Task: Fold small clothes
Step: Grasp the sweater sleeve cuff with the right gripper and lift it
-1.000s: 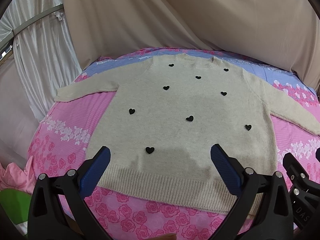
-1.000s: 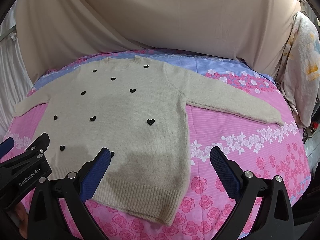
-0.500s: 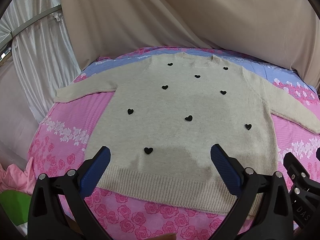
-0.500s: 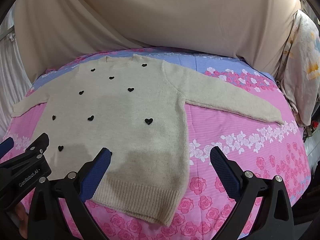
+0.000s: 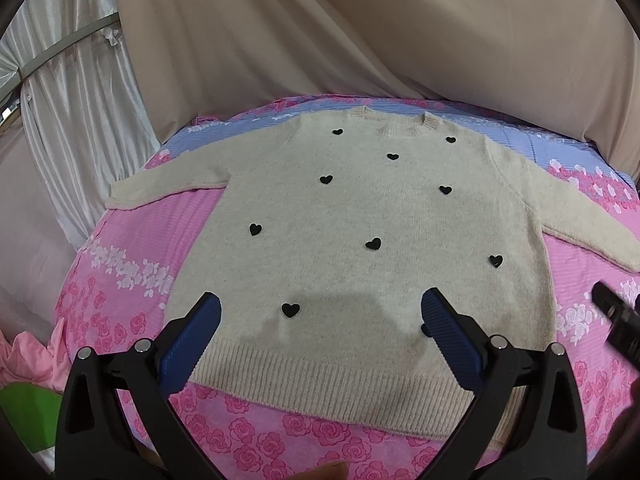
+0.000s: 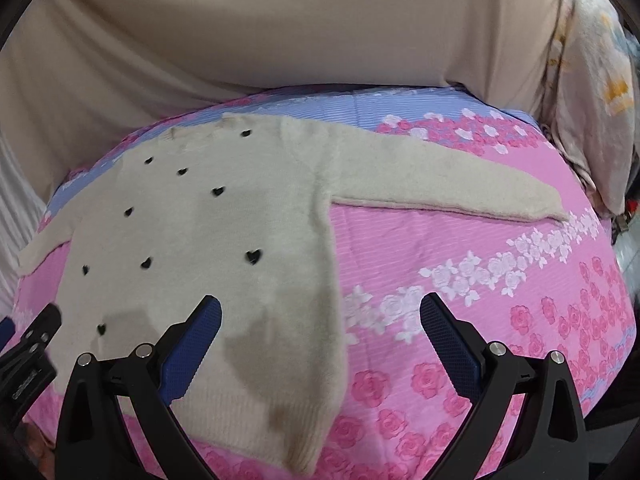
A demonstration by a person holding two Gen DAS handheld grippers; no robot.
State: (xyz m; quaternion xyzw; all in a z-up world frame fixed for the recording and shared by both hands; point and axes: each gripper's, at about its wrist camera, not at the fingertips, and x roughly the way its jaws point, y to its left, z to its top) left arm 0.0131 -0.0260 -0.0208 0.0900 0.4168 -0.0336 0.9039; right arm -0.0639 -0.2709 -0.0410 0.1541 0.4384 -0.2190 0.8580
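Observation:
A cream sweater [image 5: 352, 216] with small black hearts lies flat, front up, on a pink floral bedsheet [image 5: 120, 280], both sleeves spread out. My left gripper [image 5: 320, 320] is open and empty, hovering above the ribbed hem [image 5: 320, 376]. In the right wrist view the sweater [image 6: 240, 240] fills the left half and its long sleeve [image 6: 440, 184] reaches to the right. My right gripper [image 6: 320, 320] is open and empty, above the sweater's lower right side edge. Each gripper's black frame shows at the edge of the other's view.
Beige cloth [image 5: 360, 32] hangs behind the bed. White curtains [image 5: 72, 100] hang at the left. A pink and green bundle [image 5: 24, 380] lies at the lower left. A patterned pillow or cloth [image 6: 592, 80] stands at the right of the bed.
The right gripper has swung to the right and closer to the bed, so the sleeve is more central in its view. The left gripper has barely moved. Both stay open.

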